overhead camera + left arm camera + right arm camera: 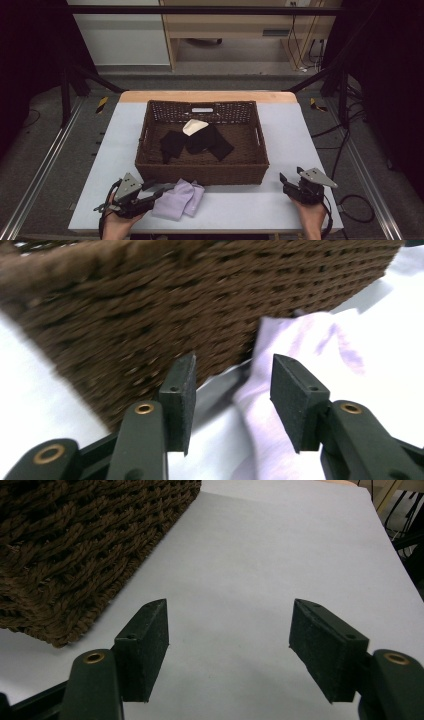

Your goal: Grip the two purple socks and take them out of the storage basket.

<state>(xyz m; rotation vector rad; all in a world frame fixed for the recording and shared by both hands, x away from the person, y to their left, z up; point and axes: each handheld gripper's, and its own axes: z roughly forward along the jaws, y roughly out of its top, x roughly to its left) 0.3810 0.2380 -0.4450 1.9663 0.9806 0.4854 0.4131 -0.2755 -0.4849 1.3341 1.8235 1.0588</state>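
A folded lilac cloth (pixel 179 199) lies on the table just in front of the brown wicker basket (pixel 202 172). Inside the basket are black cloths (pixel 197 140) and a cream cloth (pixel 194 126). My left gripper (pixel 156 192) sits at the lilac cloth's left edge, jaws apart. In the left gripper view, the left gripper (pixel 232 375) stands open over the edge of the lilac cloth (pixel 310 340), pads not pressing it, with the basket wall (pixel 150 305) close ahead. My right gripper (pixel 290 181) rests at the table's front right, open. Nothing lies between the jaws of the right gripper (pixel 230 630).
The pale grey table (pixel 285 135) has bare surface right of the basket, seen also in the right gripper view beside the basket corner (pixel 75 540). Black frame bars and cables stand around the table. A wooden strip edges the far side.
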